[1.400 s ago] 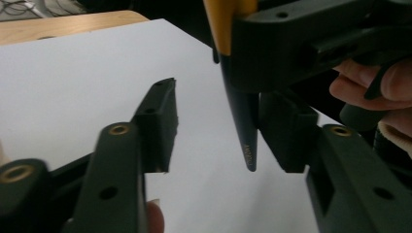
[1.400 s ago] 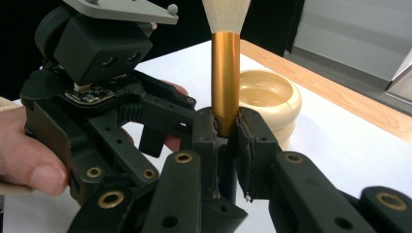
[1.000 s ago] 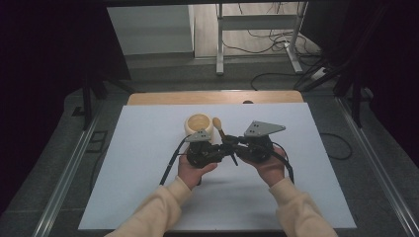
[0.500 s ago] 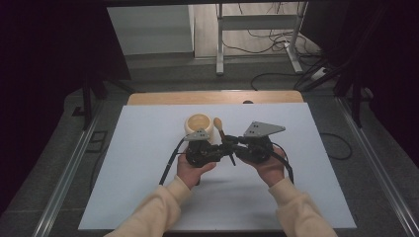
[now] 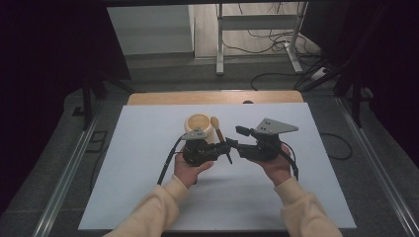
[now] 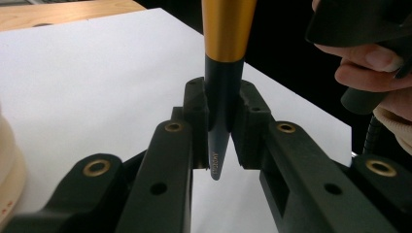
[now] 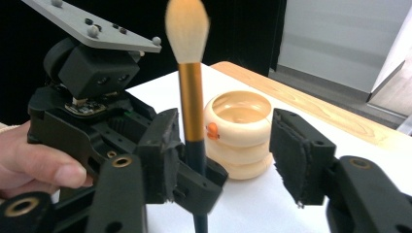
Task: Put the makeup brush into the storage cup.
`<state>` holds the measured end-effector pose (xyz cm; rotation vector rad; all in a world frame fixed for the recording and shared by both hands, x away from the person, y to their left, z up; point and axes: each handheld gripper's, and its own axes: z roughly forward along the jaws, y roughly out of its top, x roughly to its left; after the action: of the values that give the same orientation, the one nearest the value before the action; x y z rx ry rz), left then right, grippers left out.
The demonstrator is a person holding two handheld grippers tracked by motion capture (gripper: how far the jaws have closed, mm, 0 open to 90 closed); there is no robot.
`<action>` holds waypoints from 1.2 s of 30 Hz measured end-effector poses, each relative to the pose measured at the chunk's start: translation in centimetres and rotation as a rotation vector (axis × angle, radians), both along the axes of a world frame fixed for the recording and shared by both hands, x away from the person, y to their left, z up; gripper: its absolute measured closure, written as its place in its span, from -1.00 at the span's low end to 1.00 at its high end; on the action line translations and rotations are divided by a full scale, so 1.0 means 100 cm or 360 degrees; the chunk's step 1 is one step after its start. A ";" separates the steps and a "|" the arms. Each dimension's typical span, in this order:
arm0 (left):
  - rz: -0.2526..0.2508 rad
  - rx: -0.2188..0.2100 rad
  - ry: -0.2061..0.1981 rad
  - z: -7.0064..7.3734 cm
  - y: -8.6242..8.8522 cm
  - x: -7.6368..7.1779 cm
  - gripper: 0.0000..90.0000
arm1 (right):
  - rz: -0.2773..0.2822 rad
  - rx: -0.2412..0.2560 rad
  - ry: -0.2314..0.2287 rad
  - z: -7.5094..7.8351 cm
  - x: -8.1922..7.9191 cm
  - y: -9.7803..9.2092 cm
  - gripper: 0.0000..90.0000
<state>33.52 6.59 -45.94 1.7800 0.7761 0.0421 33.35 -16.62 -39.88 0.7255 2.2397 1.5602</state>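
Left gripper (image 5: 225,148) jaws clamp the makeup brush (image 7: 190,111) handle — right gripper (image 7: 221,155) jaws wide, seemingly not touching it.

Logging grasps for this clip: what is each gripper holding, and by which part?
The left gripper clamps the makeup brush by its dark handle near the pointed tip. The right gripper is open, holding nothing.

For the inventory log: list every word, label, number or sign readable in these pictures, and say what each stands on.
Pale lettering runs along the dark tip of the makeup brush, clamped in the left gripper: too small and blurred to read.
Small orange mark on the side of the cream holder: a picture or logo, no legible text.
Faint red marks low on the holder's edge in the left gripper view: illegible.
Right gripper, jaws open: no text.
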 end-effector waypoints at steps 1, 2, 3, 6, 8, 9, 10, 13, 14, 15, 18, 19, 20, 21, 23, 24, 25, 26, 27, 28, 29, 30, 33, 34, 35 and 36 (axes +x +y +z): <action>0.0003 0.0000 -0.0001 0.000 0.001 0.000 0.75 | -0.0004 0.0003 0.0010 0.000 0.000 -0.002 -0.08; 0.0011 -0.0006 -0.0001 0.001 0.002 0.000 0.75 | -0.0008 0.0004 0.0016 0.000 0.000 -0.003 -0.12; 0.0019 -0.0011 -0.0003 0.001 0.003 0.000 0.75 | -0.0020 0.0018 0.0027 0.000 0.001 -0.005 -0.17; 0.0033 -0.0021 -0.0005 0.002 0.006 0.001 0.75 | -0.0062 0.0051 0.0041 0.000 0.001 -0.009 -0.31; 0.0041 -0.0029 -0.0006 0.003 0.008 0.001 0.75 | -0.0070 0.0050 0.0046 0.001 0.000 -0.012 -0.36; 0.0044 -0.0031 -0.0004 0.003 0.009 0.001 0.75 | -0.0081 0.0039 0.0040 0.001 0.000 -0.012 -0.38; 0.0044 -0.0027 -0.0006 0.004 0.010 0.001 0.75 | -0.0084 0.0031 0.0038 0.001 0.000 -0.013 -0.40; 0.0047 -0.0028 -0.0011 0.004 0.012 0.001 0.75 | -0.0097 0.0012 0.0039 0.000 0.000 -0.015 -0.44; 0.0052 -0.0026 -0.0014 0.005 0.013 0.001 0.75 | -0.0104 0.0001 0.0041 0.000 0.000 -0.017 -0.45; 0.0055 -0.0029 -0.0013 0.005 0.013 0.001 0.75 | -0.0106 -0.0001 0.0043 -0.001 0.000 -0.018 -0.45; 0.0063 -0.0039 -0.0016 0.006 0.016 0.002 0.75 | -0.0119 -0.0022 0.0058 -0.004 0.000 -0.021 -0.47; 0.0069 -0.0042 -0.0017 0.006 0.017 0.002 0.75 | -0.0122 -0.0027 0.0057 -0.005 0.000 -0.022 -0.48; 0.0070 -0.0046 -0.0018 0.007 0.018 0.002 0.75 | -0.0126 -0.0034 0.0066 -0.006 -0.001 -0.024 -0.48; 0.0074 -0.0048 -0.0018 0.007 0.019 0.003 0.75 | -0.0131 -0.0038 0.0071 -0.007 -0.001 -0.025 -0.49; 0.0079 -0.0054 -0.0014 0.007 0.020 0.003 0.75 | -0.0137 -0.0049 0.0078 -0.009 -0.001 -0.027 -0.49; 0.0080 -0.0056 -0.0015 0.008 0.021 0.003 0.75 | -0.0141 -0.0052 0.0082 -0.009 -0.001 -0.028 -0.50; 0.0081 -0.0058 -0.0014 0.008 0.022 0.003 0.75 | -0.0143 -0.0057 0.0085 -0.010 -0.001 -0.029 -0.50; 0.0085 -0.0062 -0.0016 0.008 0.023 0.003 0.75 | -0.0147 -0.0063 0.0089 -0.011 -0.001 -0.030 -0.50; 0.0089 -0.0064 -0.0015 0.009 0.024 0.003 0.75 | -0.0148 -0.0069 0.0093 -0.012 -0.001 -0.031 -0.50; 0.0093 -0.0066 -0.0014 0.009 0.025 0.003 0.75 | -0.0154 -0.0075 0.0095 -0.014 -0.002 -0.032 -0.51; 0.0098 -0.0069 -0.0015 0.010 0.026 0.003 0.75 | -0.0157 -0.0084 0.0102 -0.015 -0.002 -0.033 -0.51; 0.0098 -0.0069 -0.0015 0.010 0.026 0.003 0.75 | -0.0157 -0.0084 0.0102 -0.015 -0.002 -0.033 -0.51; 0.0114 -0.0080 -0.0023 0.013 0.031 0.003 0.75 | -0.0189 -0.0141 0.0137 -0.022 -0.002 -0.039 -0.53; 0.0114 -0.0080 -0.0023 0.013 0.031 0.003 0.75 | -0.0194 -0.0146 0.0150 -0.024 -0.002 -0.041 -0.53; 0.0120 -0.0081 -0.0024 0.014 0.033 0.003 0.75 | -0.0198 -0.0158 0.0159 -0.026 -0.002 -0.043 -0.54; 0.0120 -0.0081 -0.0024 0.014 0.033 0.003 0.75 | -0.0198 -0.0158 0.0159 -0.026 -0.002 -0.043 -0.54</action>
<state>33.81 9.87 -44.54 1.7001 0.8260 0.0850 33.11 -20.95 -42.52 0.9133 2.2759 1.3729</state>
